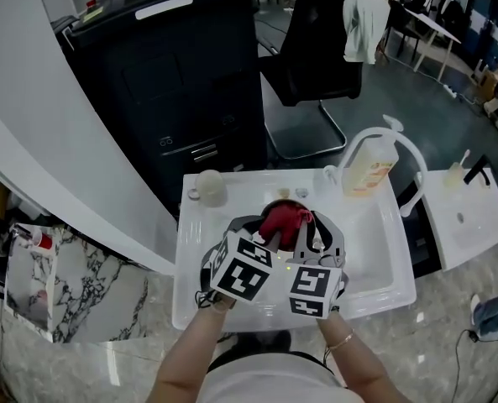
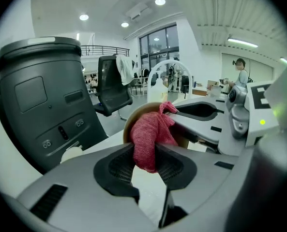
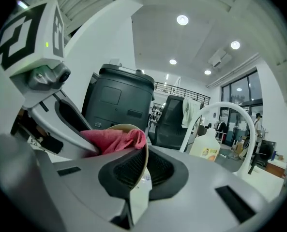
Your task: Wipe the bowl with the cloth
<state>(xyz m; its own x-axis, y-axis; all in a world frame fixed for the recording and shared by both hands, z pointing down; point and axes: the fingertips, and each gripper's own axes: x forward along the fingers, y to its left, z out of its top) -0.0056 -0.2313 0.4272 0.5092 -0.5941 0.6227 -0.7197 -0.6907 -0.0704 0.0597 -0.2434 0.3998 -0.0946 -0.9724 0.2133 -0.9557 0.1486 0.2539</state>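
Observation:
In the left gripper view my left gripper (image 2: 145, 166) is shut on a red cloth (image 2: 150, 134), which hangs bunched between its pads. The cloth reaches into a tan bowl (image 2: 131, 124) held tilted just beyond. My right gripper (image 3: 142, 170) is shut on the bowl's rim (image 3: 144, 151), with the cloth (image 3: 115, 140) lying inside the bowl. From the head view both grippers, left (image 1: 268, 238) and right (image 1: 316, 235), meet over the white sink (image 1: 374, 250). The cloth (image 1: 284, 222) shows between them there, and the bowl is mostly hidden.
A soap bottle (image 1: 368, 168) and a white arched faucet (image 1: 410, 156) stand at the sink's back right. A small pale cup (image 1: 209, 185) sits at its back left. A black bin (image 1: 173, 82) and a black chair (image 1: 316, 49) stand behind.

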